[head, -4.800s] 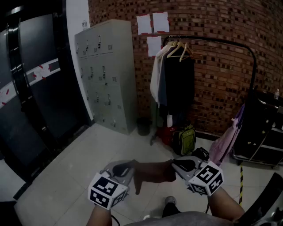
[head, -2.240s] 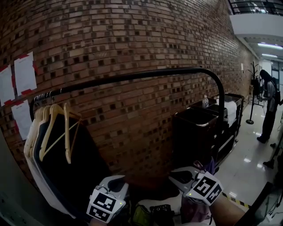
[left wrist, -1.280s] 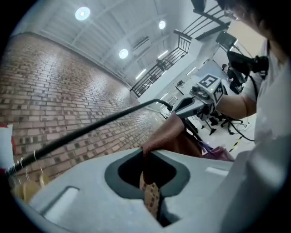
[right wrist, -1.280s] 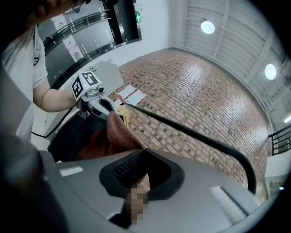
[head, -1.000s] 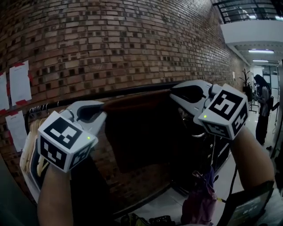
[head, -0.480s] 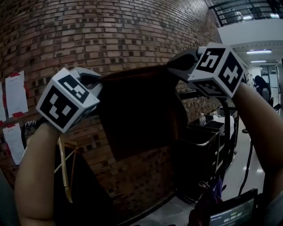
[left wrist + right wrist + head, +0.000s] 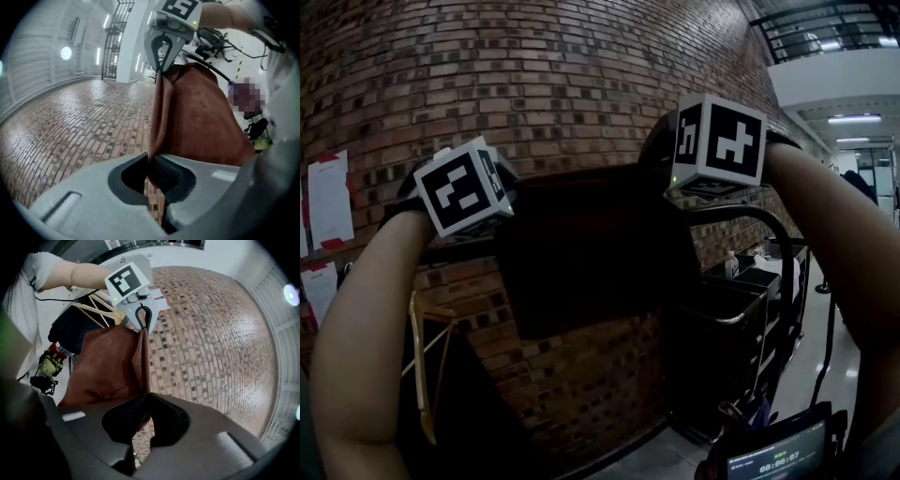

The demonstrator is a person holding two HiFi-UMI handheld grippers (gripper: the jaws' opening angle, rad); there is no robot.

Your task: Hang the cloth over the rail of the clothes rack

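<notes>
A reddish-brown cloth [image 7: 581, 253] hangs stretched between my two grippers, in front of the brick wall. My left gripper [image 7: 499, 178] is shut on its left top corner and my right gripper [image 7: 661, 159] on its right top corner. The rack's black rail [image 7: 741, 214] runs behind the cloth, a little below its top edge; the middle of the rail is hidden. In the left gripper view the jaws [image 7: 157, 171] pinch the cloth's edge [image 7: 197, 117], with the right gripper [image 7: 161, 65] beyond. The right gripper view shows its jaws [image 7: 143, 413] closed on the cloth [image 7: 108, 366].
Wooden hangers [image 7: 427, 366] with dark clothes hang at the rail's left end. A black cart [image 7: 731, 319] stands under the rail's right bend [image 7: 787, 253]. A small screen [image 7: 773, 455] sits at the bottom right. The brick wall [image 7: 581, 94] is close behind.
Both grippers have lifted the cloth from below the rail to above it. In the last half second they tipped forward toward the wall and the cloth moved with them.
</notes>
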